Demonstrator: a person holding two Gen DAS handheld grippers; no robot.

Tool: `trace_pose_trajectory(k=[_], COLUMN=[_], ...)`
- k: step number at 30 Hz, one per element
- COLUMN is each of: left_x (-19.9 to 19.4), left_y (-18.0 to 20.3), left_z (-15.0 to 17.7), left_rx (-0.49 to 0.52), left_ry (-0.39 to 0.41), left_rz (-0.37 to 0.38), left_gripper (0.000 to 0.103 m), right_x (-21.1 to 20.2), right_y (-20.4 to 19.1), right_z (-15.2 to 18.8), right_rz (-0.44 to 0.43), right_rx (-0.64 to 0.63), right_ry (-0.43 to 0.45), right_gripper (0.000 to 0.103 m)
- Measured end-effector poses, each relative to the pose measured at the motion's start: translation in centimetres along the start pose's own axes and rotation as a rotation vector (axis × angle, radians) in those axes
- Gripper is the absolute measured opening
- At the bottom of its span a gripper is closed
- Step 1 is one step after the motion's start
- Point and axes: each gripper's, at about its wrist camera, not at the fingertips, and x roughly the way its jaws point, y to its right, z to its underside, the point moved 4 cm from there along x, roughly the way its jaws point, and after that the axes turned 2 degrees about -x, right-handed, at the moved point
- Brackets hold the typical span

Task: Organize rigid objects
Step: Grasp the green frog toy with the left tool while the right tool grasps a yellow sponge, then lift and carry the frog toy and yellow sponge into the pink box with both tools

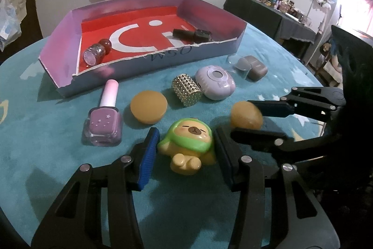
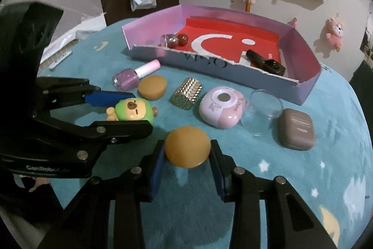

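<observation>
Counter (image 1: pixel 35 95), teal plush cover w/ stars, carries everything. Biggest item on it: shallow cardboard tray (image 1: pixel 153 57), lilac walls, red floor w/ white marks, torn front edge, at the far side. Inside the tray: a clear glitter jar w/ red beads (image 1: pixel 96 54) at one end, a dark tube-like item (image 1: pixel 192 34) at the other.

Left gripper (image 1: pixel 186 147) low at the near edge, fingers closed onto a green-hooded bear toy (image 1: pixel 190 144), blue pads pressing both its sides; toy rests on the counter. Right gripper (image 2: pixel 187 154) alongside, fingers clamped on an amber dome-shaped piece (image 2: pixel 187 147), pads touching both flanks, piece sitting on the cover.

Loose row between grippers and tray, approx. big to small: pink-lilac round gadget (image 2: pixel 220 110) w/ a grey disc on top; grey-brown rounded case (image 2: pixel 297 130) toward the counter's right; purple nail polish bottle (image 1: pixel 103 125) w/ pink cap, lying down, cap toward the tray; second amber dome (image 1: pixel 148 106) just beside the bottle; gold studded cylinder (image 1: pixel 186 89) on its side, touching or nearly touching the gadget; clear plastic lid (image 2: pixel 264 104) btw. gadget and case.
</observation>
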Motion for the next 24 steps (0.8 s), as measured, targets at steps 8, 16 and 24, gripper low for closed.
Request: trace_pose_trajectory(k=[8,16,24], left_x=[-1.9,-2.4,-2.6], left_y=[0.4,0.8,0.8], left_z=[0.1,0.3,0.3], left_rx=[0.0,0.005,0.005], left_ry=[0.041,0.048,0.051], left_rz=[-0.008,-0.012,-0.013], left_gripper=[0.045,0.045,0.045], right_x=[-2.2,-2.7,-2.9], right_y=[0.4,0.2,0.1], right_z=[0.1,0.5,0.5], right_rz=[0.031,0.034,0.031], right_rx=[0.012,0.016,0.019], right_ry=[0.034,0.038,0.041], right_gripper=[0.04,0.04,0.04])
